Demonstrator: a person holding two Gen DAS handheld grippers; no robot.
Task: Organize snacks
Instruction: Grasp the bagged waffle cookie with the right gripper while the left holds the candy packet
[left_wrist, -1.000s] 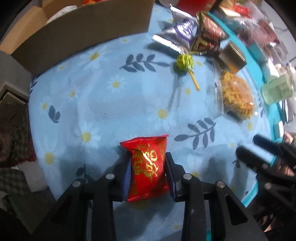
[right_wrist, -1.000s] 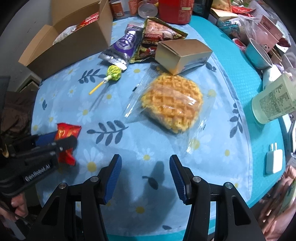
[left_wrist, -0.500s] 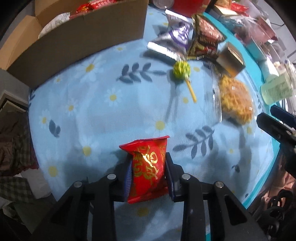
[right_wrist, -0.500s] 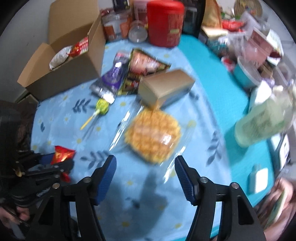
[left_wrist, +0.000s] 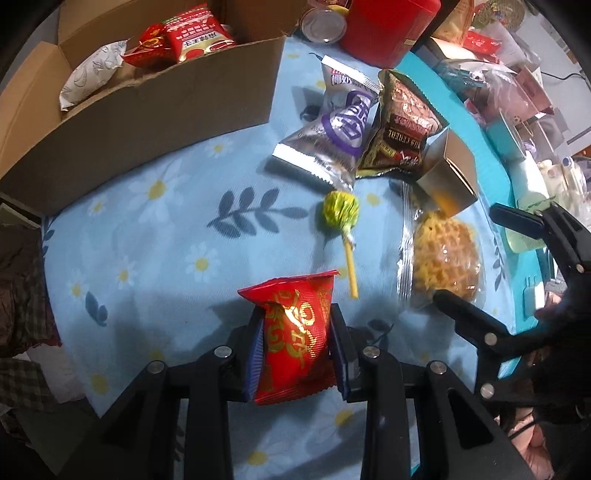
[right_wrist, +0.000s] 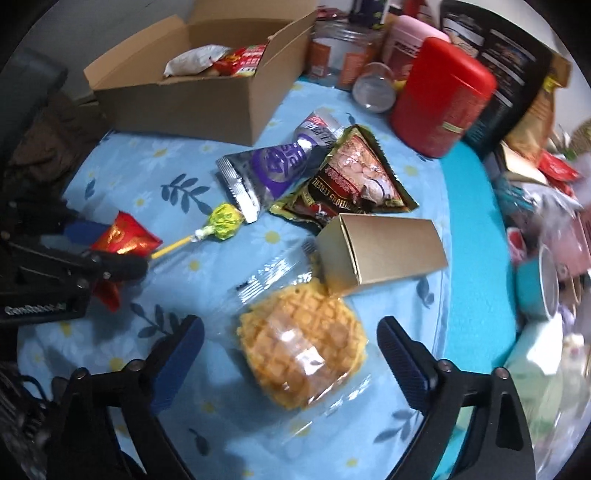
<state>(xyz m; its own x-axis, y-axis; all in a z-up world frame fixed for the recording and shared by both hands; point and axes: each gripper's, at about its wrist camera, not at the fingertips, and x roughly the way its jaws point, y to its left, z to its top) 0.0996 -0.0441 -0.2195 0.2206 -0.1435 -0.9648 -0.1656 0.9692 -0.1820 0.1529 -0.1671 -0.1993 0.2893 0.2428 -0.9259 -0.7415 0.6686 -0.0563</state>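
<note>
Spreading wider than a second ago, the right gripper (right_wrist: 290, 350) now hangs over the wrapped waffle (right_wrist: 301, 345), jaws opening on either side without touching it. Meanwhile the left gripper (left_wrist: 297, 350) stays clamped on the red snack packet (left_wrist: 295, 332), now nearer the cardboard box (left_wrist: 147, 107).

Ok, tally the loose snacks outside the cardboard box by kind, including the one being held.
Foil or plastic packets: 3, red packet in the left tool, purple packet, brown cereal packet
Lollipop: 1
Wrapped waffle: 1
Gold carton: 1
Total: 6
</note>
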